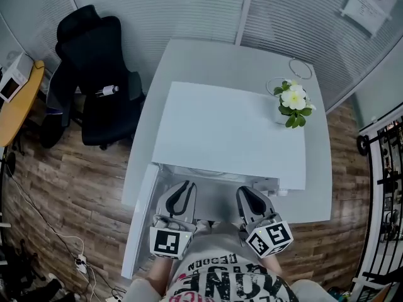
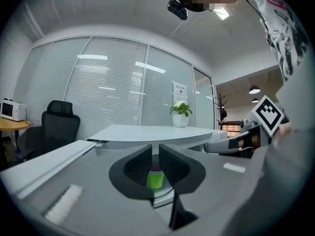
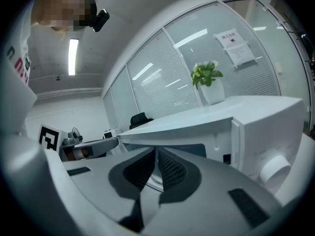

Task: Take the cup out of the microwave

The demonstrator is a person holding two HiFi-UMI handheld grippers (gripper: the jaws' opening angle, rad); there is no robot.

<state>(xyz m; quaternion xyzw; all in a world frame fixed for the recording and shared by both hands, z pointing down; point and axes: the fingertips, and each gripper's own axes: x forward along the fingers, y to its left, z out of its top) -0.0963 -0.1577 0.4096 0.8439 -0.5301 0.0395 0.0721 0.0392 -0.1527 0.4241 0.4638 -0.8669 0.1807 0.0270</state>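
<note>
Saw the green cup [image 2: 155, 177] sitting far inside the open microwave [image 1: 230, 128] on its glass plate [image 2: 164, 196], beyond the left gripper [image 2: 155, 149] (jaws a little apart, not touching it). Found the right gripper [image 3: 156, 151] near the opening too, jaws pressed together, holding nothing.
</note>
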